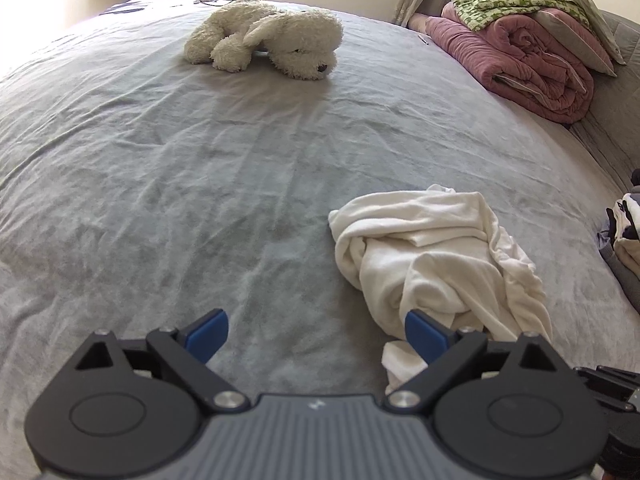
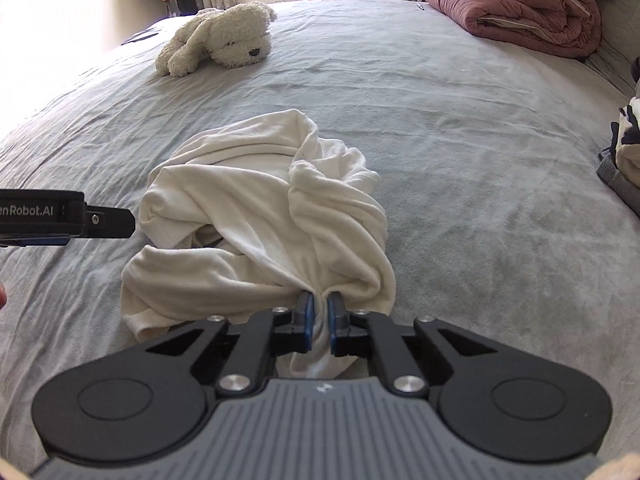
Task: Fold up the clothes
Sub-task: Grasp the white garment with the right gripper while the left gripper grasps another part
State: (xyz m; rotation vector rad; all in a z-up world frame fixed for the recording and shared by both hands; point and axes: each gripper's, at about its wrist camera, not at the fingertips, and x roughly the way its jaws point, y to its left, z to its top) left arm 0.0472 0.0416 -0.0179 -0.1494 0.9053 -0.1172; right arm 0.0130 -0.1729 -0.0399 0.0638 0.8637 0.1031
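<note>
Pinching a fold of the shirt [image 2: 264, 208], my right gripper [image 2: 320, 314] is clenched on its near edge; my left gripper [image 1: 316, 334] is released, the shirt crumpled on the bed [image 1: 160, 184] touching its right finger.

You see a fluffy toy dog [image 1: 268, 36] far back on the bed [image 1: 160, 168], with pink blankets [image 1: 520, 64] piled to its right.
</note>
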